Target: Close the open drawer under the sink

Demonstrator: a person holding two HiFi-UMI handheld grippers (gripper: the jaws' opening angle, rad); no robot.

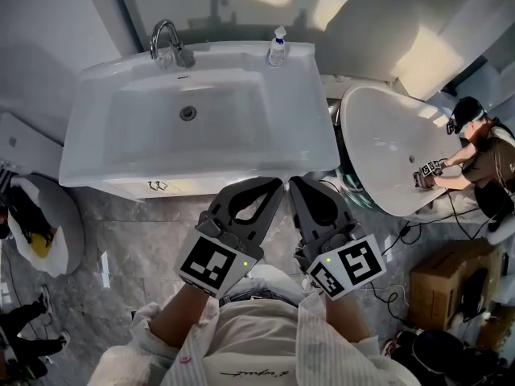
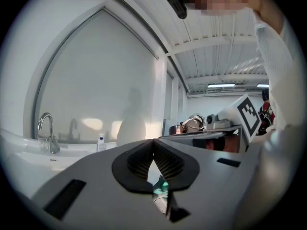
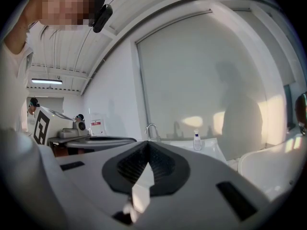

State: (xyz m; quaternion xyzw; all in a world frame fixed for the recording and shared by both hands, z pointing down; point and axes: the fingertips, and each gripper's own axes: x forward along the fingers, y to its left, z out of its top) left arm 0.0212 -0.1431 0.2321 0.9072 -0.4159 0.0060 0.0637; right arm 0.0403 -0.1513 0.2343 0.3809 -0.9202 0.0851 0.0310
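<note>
Drawer (image 1: 158, 186) showed only a sliver under the sink (image 1: 121, 147) at twelve o'clock, seemingly home; my left claw (image 1: 276, 183) and right claw (image 1: 296, 182) were pinched together, empty.

Grey marble floor (image 1: 145, 232) beneath jaws. Cardboard box (image 1: 451, 284) on floor right of jaws, cables (image 1: 406, 233) between. Sink (image 1: 80, 155) ahead of jaws: faucet (image 1: 165, 40), spray bottle (image 1: 277, 48) on back rim.

Drawer (image 1: 161, 186) mostly hidden under the sink (image 1: 96, 147)
Only a thin strip of its front shows below the rim; the bottle (image 1: 277, 48) label is too small to read.
</note>
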